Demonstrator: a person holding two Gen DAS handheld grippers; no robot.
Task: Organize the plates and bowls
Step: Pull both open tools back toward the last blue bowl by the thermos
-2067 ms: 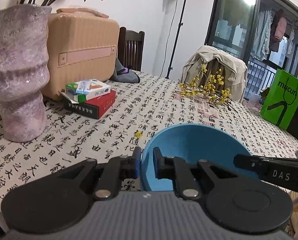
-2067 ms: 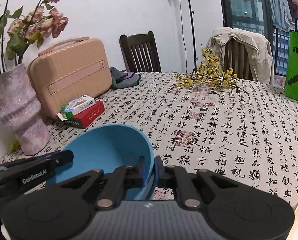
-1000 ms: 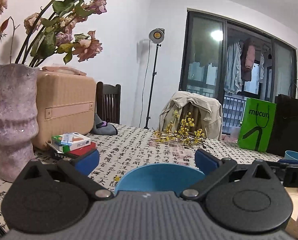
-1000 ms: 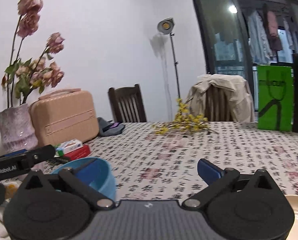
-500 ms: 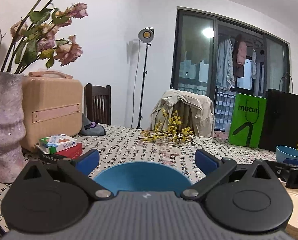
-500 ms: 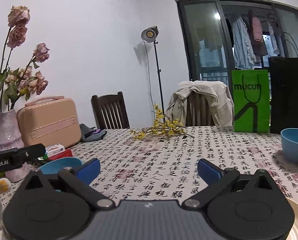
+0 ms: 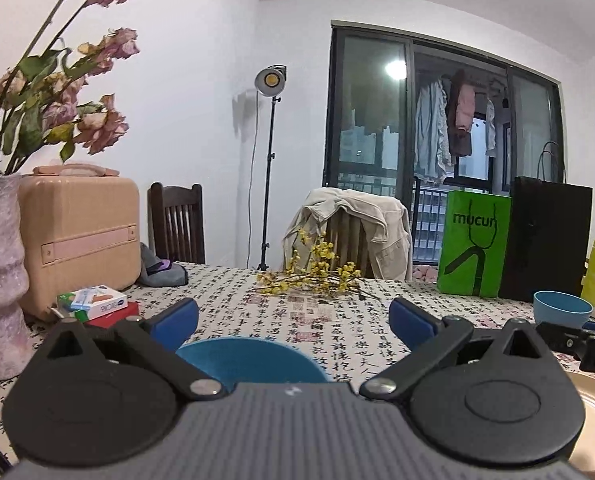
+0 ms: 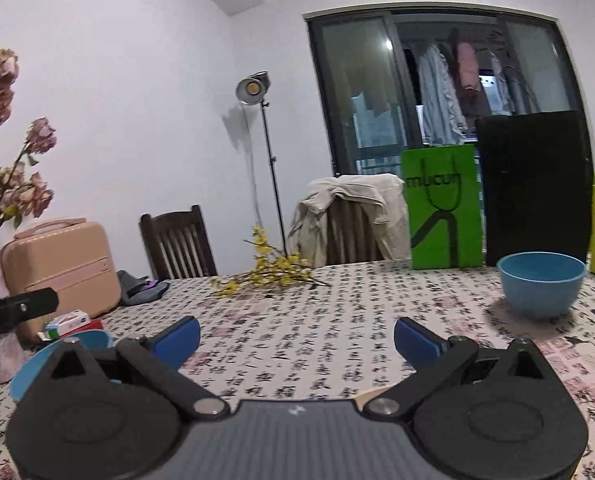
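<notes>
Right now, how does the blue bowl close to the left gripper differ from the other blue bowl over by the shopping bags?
The near bowl looks a deeper blue and sits just ahead of the open left gripper; the far bowl is paler, near the green bag. The near bowl is half hidden by the grippers; the far bowl shows whole. Both stand upright on the tablecloth, unheld.

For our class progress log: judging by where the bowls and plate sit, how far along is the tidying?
Done: nothing is stacked yet. One blue bowl sits on the table just ahead of the left gripper. In hand: nothing; the right gripper is open too. Left: the second blue bowl stands apart, and a beige plate lies at the near right.
</notes>
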